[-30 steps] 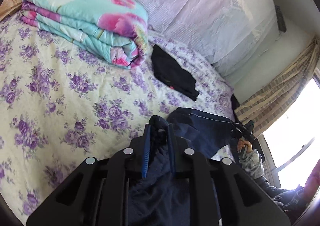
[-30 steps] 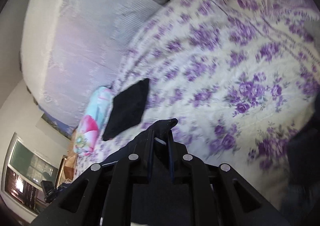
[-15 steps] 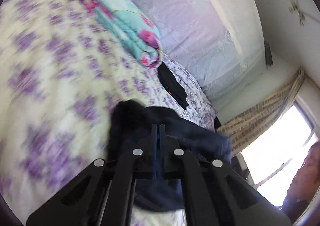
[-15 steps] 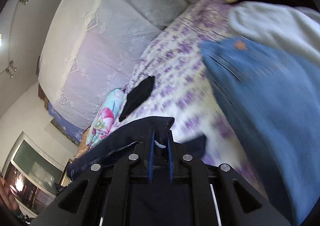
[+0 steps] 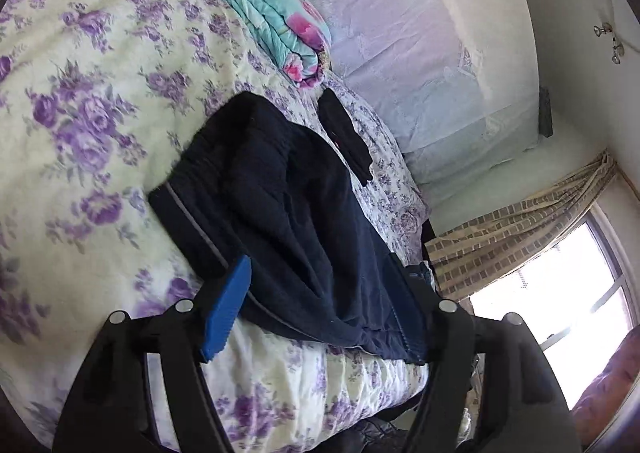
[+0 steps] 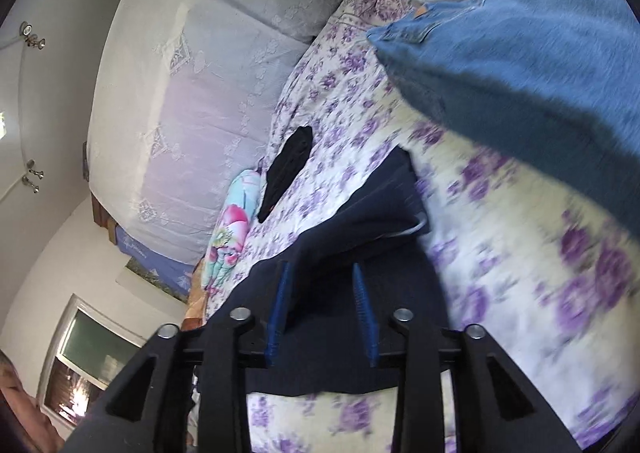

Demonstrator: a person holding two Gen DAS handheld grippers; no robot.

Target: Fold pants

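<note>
Now both claws are opening over the dark pants lying bunched on the bed: left claw wide, right claw partly; cloth could snag a blue pad and spoil the fold.

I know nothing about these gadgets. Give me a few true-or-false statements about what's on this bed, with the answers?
1. The dark pants lie on the floral bedspread. True.
2. The quilt is spread out flat. False: it is folded in a stack.
3. A small black garment lies beyond the pants, toward the quilt. True.
4. The left hand-held gripper is clamped shut on the pants. False: its jaws are opening, pads clear of the cloth.
5. The bedspread has red stripes. False: purple flowers.
</note>
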